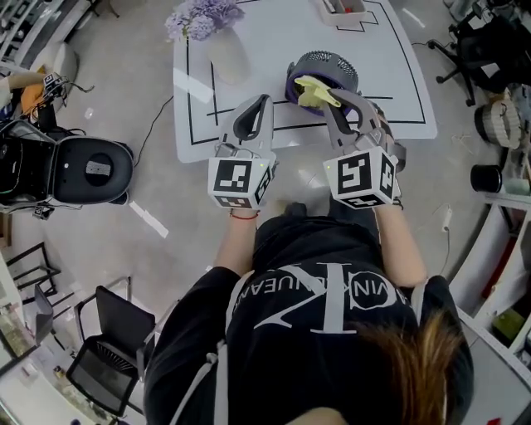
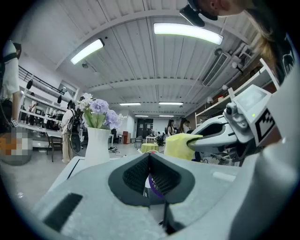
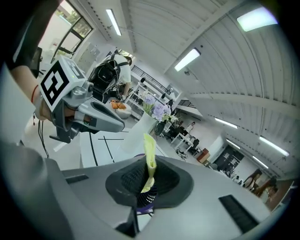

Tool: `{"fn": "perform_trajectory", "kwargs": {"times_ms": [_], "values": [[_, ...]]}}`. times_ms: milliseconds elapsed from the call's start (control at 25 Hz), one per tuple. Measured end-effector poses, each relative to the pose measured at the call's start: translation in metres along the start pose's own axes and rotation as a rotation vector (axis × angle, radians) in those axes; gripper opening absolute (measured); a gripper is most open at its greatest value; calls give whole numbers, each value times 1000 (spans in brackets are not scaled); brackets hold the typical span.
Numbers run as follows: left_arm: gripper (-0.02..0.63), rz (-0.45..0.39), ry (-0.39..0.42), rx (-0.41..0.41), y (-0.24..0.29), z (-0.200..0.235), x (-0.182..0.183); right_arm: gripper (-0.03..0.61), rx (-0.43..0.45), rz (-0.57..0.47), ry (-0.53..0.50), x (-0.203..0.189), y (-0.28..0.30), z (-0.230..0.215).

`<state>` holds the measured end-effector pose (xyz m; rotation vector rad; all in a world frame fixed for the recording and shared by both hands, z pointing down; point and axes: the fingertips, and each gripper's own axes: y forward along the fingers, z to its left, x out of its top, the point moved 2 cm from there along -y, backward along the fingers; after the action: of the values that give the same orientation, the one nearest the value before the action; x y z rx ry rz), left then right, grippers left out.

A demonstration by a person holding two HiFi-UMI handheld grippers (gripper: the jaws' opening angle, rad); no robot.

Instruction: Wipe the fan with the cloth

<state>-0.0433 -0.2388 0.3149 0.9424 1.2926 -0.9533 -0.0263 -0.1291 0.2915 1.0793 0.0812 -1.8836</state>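
The head view is looking steeply down from above the person onto the table (image 1: 274,50) in the upper frame. The left gripper view is looking low and level across the tabletop, with the vase (image 2: 97,146) near at left. The right gripper view is looking along its jaws at a tilt, sharing that vase at centre, with the cloth (image 3: 150,151) very close.

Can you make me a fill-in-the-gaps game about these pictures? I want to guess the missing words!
1. The right claw pinches a soft crumpled cloth coloured ____.
2. The round grey and purple fan sits on a white table marked with lines coloured ____.
3. The purple flowers stand in a tall white ____.
4. The left claw is shut and holds ____.

Missing words: yellow; black; vase; nothing.
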Motion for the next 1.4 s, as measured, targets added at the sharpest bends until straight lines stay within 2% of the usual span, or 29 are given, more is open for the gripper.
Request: {"fn": "perform_trajectory", "kwargs": {"times_ms": [280,560,840,1400], "values": [[-2,-44,4,3,-2,-1,26,15,-38,-76,115,6,-29,-28],[-2,-80,12,0,-4,-2,48,15,-60,-109,158,8,-46,-41],[-2,-85,9,23,-17,3,52,15,-90,-127,262,-3,-57,-47],[-2,-54,2,79,-36,27,44,15,-92,-149,343,-10,-55,-47]]}}
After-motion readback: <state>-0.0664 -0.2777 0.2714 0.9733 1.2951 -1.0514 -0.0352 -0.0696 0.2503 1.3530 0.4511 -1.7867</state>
